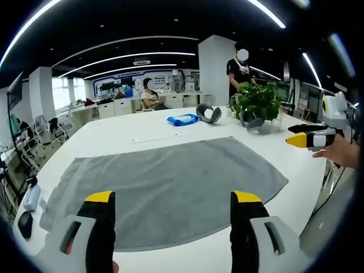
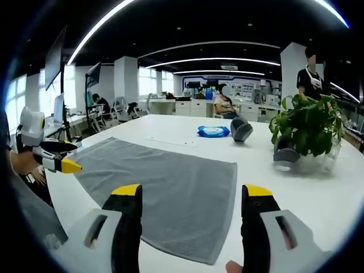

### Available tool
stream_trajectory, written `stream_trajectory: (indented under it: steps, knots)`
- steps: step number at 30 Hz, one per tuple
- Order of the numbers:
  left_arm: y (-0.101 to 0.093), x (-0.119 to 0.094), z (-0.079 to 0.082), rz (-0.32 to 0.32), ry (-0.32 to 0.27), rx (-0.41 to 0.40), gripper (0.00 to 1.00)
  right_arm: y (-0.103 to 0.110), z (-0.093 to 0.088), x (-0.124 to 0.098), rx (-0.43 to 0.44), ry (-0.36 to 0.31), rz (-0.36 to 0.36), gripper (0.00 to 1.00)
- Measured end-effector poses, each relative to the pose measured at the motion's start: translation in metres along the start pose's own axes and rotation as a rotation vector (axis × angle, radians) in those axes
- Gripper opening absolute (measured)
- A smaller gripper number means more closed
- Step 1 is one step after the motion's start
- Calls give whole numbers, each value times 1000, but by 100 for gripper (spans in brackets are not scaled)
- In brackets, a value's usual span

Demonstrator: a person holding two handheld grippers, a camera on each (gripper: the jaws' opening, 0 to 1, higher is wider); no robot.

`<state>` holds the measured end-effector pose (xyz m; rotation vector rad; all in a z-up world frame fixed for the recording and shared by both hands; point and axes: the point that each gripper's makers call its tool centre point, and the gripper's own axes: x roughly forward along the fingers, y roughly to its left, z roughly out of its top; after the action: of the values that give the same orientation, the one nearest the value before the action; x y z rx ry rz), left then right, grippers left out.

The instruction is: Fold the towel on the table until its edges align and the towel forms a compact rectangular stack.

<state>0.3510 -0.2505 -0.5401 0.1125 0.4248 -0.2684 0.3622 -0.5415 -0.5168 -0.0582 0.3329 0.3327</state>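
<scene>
You held both grippers above the near edge of the white table, and the grey towel lay spread flat on it, unfolded, a single layer with a soft, nubby pile and slightly rounded corners.

In the left gripper view your left gripper had its yellow-tipped black jaws wide apart, nothing between them, hovering over the towel's near hem. Your right gripper came into that view from the right, held in your hand off the towel's far end; its yellow tips looked close together there. That view also showed a dark mouse-like object at the table's left edge.

In the right gripper view the right gripper stood with jaws clearly parted and empty, over the towel near its corner. The left gripper entered from the left, its yellow tip just off the towel's other end. This view showed monitors on stands along the windows.

Both views showed a leafy green potted plant, a glossy blue packet and curved grey padded shapes on the smooth tabletop beyond the towel, well apart from it. A seated person and a standing person were behind the table.
</scene>
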Motion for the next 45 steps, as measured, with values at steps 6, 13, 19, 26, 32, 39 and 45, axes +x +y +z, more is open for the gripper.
stream_trajectory:
  steps: [6,13,19,26,32,39,45]
  knots:
    - [0,0,0,1,1,4,85,0,-1,0,-4,4,-2,70]
    - [0,-1,1,2,-2,1,85,0,-1,0,-4,4,-1,70]
    - [2,-1,2,5,-7,-4,85,1,-1,0,-6,5,0,70]
    - [3,-2,3,5,-14,-18,84,1,0,-1,-6,3,-1,69]
    - [3,-2,4,4,-18,-37,84,-7,10,-2,70,-32,-3,70]
    - [0,-1,1,-11,-9,-53,83,-25,19,13,78,-32,-47,66]
    - [-1,0,-3,-19,8,-54,80,-50,-2,21,122,23,-125,58]
